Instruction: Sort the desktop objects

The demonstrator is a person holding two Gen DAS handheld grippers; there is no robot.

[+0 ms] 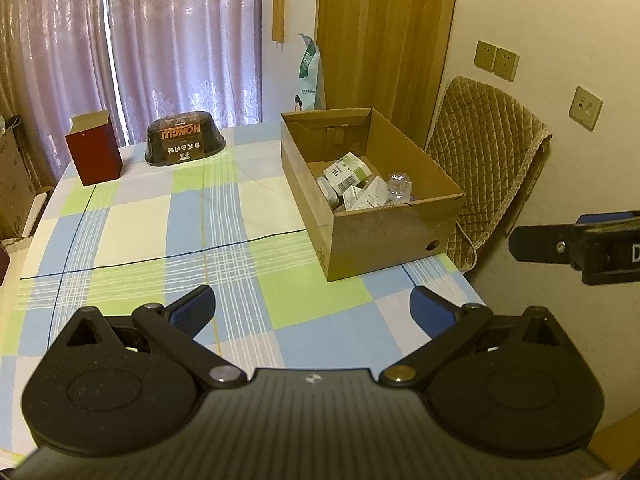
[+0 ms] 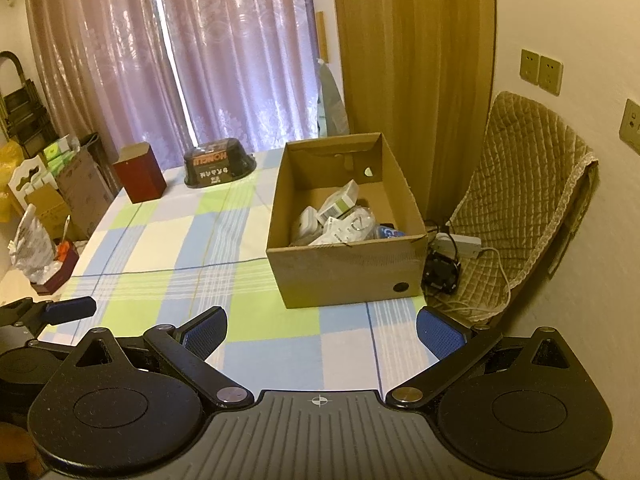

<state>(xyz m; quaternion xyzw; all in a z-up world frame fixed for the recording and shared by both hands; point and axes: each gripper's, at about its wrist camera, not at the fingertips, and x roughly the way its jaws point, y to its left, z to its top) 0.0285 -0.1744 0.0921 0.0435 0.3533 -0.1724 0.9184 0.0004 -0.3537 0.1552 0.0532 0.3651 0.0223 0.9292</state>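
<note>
Both grippers, left gripper and right gripper, gape empty; the cardboard box lies ahead, nearer the right.

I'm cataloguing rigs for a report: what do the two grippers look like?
Both match: the left gripper and the right gripper have matte black ribbed bodies, round side housings, silver pivot bolts, a small crosshair mark and blue textured finger pads.
</note>
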